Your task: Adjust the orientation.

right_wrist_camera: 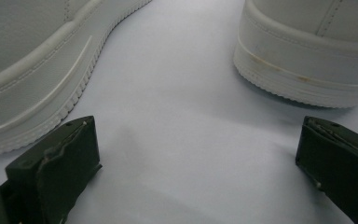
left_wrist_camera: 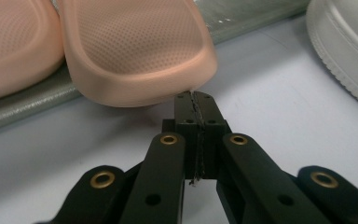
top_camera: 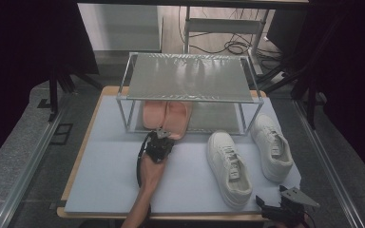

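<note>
Two pink slippers lie side by side on the lower shelf of a metal rack, their heels sticking out at the front. My left gripper sits just before the right slipper's heel, jaws pressed together with nothing between them, tips right at the heel's edge. Two white sneakers stand on the mat: one in the middle right, one farther right. My right gripper rests at the front right edge, open, with the sneakers' soles ahead of it.
A pale blue mat covers the wooden table. The rack's top shelf is a bare metal sheet. Cables and stand legs lie on the floor beyond the table. Dark curtains flank both sides.
</note>
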Demonstrator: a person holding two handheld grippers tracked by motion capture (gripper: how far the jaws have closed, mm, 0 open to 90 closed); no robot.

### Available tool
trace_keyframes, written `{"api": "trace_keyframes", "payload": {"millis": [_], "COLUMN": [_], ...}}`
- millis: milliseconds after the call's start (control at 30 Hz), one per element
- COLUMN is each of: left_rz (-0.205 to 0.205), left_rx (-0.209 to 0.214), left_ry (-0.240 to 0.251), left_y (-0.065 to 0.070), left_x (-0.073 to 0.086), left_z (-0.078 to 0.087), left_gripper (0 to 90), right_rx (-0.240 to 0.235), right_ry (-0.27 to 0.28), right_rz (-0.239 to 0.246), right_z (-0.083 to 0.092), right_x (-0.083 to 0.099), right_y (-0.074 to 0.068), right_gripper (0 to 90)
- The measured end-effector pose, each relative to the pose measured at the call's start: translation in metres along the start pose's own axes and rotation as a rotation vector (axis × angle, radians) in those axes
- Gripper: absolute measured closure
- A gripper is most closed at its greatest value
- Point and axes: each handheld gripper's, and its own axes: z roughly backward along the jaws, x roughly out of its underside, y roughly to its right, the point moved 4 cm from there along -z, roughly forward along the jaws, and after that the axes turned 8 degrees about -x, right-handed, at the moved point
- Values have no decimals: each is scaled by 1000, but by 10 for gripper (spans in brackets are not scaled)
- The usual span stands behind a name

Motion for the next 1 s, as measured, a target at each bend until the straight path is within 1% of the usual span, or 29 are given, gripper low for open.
{"api": "trace_keyframes", "payload": {"millis": [133, 267, 567, 767, 1000], "left_rz": [-4, 6, 13, 20, 23], "left_rx": [-7, -9, -24, -25, -29], "left_ry": [-7, -9, -15, -16, -30], "left_y": [0, -2, -3, -4, -6], "left_x": [-4, -8, -15, -18, -23], "left_z": [-4, -10, -20, -26, -34], "left_gripper": [894, 894, 893, 893, 890], "right_rx": [0, 0, -1, -2, -2], "right_ry": [0, 0, 0, 0, 0], "right_rz": [0, 0, 0, 0, -1], "right_z": [0, 0, 0, 0, 0], "right_x": [0, 0, 0, 0, 0], "right_y": [0, 0, 0, 0, 0], "right_gripper": [0, 0, 0, 0, 0]}}
